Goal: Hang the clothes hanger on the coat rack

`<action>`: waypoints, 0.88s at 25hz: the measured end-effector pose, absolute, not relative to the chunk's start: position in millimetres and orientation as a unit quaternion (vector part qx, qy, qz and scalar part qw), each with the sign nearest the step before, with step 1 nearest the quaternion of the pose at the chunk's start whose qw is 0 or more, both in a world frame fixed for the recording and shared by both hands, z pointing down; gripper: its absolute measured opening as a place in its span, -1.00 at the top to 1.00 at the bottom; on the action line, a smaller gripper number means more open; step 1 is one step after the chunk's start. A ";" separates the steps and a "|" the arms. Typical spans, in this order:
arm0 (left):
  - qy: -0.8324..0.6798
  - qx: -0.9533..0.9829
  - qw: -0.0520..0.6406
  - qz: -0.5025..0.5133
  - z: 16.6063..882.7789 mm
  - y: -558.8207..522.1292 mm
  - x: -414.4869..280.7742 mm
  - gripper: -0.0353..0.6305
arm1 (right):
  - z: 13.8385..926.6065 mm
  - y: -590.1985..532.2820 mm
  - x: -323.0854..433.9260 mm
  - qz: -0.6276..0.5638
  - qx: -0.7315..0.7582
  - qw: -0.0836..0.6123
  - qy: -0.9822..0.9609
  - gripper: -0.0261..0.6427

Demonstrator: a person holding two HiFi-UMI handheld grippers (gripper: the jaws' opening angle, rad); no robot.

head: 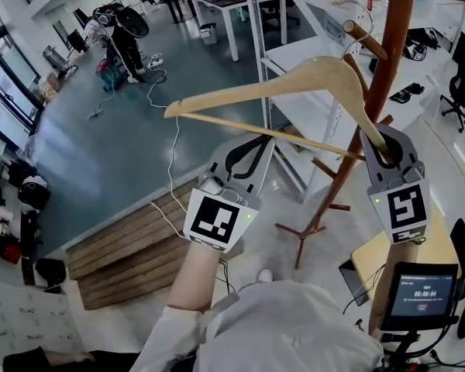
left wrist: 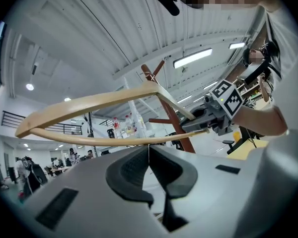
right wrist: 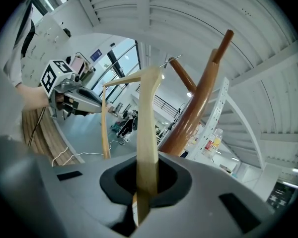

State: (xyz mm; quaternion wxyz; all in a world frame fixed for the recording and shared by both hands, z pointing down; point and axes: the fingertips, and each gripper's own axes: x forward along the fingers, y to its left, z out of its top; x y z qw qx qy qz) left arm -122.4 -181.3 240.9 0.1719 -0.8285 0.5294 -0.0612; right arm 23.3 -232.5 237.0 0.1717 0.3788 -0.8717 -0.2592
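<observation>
My right gripper (head: 385,153) pinches one end of the pale wooden clothes hanger (head: 294,80), raised beside the brown wooden coat rack (head: 393,45). My left gripper (head: 256,142), jaws pressed together, sits just under the hanger's lower bar.

The hanger (head: 294,80) spans the middle, raised between the two grippers. The right gripper (head: 387,155) clamps the end of its right arm, while the left gripper (head: 260,139) sits below the bottom bar, which crosses just beyond its closed tips. The coat rack (head: 389,60) stands behind the hanger's right half, and the hook (right wrist: 170,60) lies near an upper peg (head: 364,39). A pallet (head: 132,246) lies on the floor under the left gripper, desks (head: 240,2) stand far behind, and a screen (head: 422,293) sits at lower right.
</observation>
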 end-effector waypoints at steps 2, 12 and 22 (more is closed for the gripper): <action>0.530 -0.829 0.164 -0.064 249.6 -182.3 -123.0 0.87 | 242.1 -231.6 23.3 -0.261 0.379 0.182 -0.869 0.87; 0.523 -0.836 0.150 -0.069 267.2 -183.8 -117.7 0.87 | 257.7 -229.1 26.8 -0.249 0.378 0.198 -0.870 0.87; 0.495 -0.853 0.145 -0.075 280.7 -194.5 -94.3 0.87 | 271.1 -235.5 46.2 -0.234 0.406 0.213 -0.857 0.87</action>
